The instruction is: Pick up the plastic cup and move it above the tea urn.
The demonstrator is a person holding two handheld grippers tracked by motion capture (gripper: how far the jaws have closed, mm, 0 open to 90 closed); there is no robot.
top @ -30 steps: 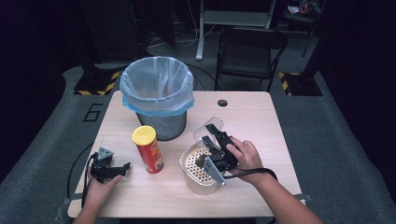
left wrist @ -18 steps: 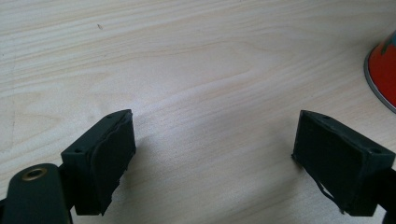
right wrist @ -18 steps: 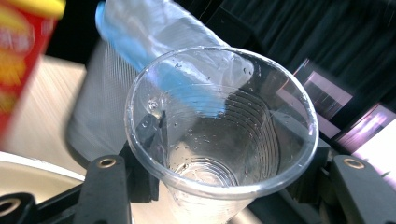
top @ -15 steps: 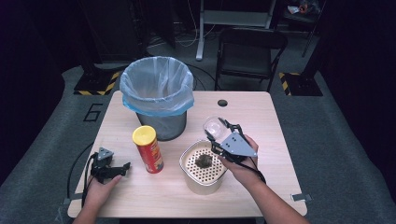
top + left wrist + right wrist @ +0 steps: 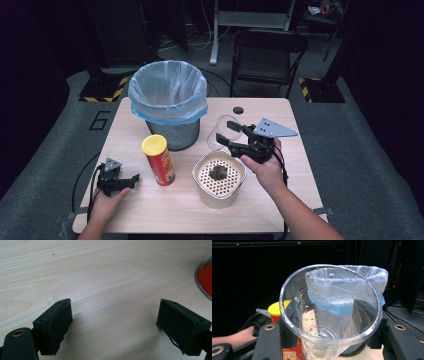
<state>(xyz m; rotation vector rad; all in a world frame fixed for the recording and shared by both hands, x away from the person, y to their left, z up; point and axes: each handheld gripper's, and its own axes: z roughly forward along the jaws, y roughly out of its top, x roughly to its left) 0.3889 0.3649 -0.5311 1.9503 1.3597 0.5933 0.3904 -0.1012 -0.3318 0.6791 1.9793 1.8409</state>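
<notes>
High view: right gripper (image 5: 231,134) jaws clamped on clear plastic cup (image 5: 220,131), held above strainer pot (image 5: 220,175), right of the bin (image 5: 167,102) | step: carrying cup; next likely tip or drop into bin | left gripper (image 5: 120,181) jaws apart, empty, on desk (image 5: 150,210).

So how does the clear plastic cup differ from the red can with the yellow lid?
The clear plastic cup is see-through, open and empty; the red can is opaque and closed by its yellow lid. The cup is held off the table in the right gripper; the can stands upright on the table, untouched. Both are round containers near the bin.
</notes>
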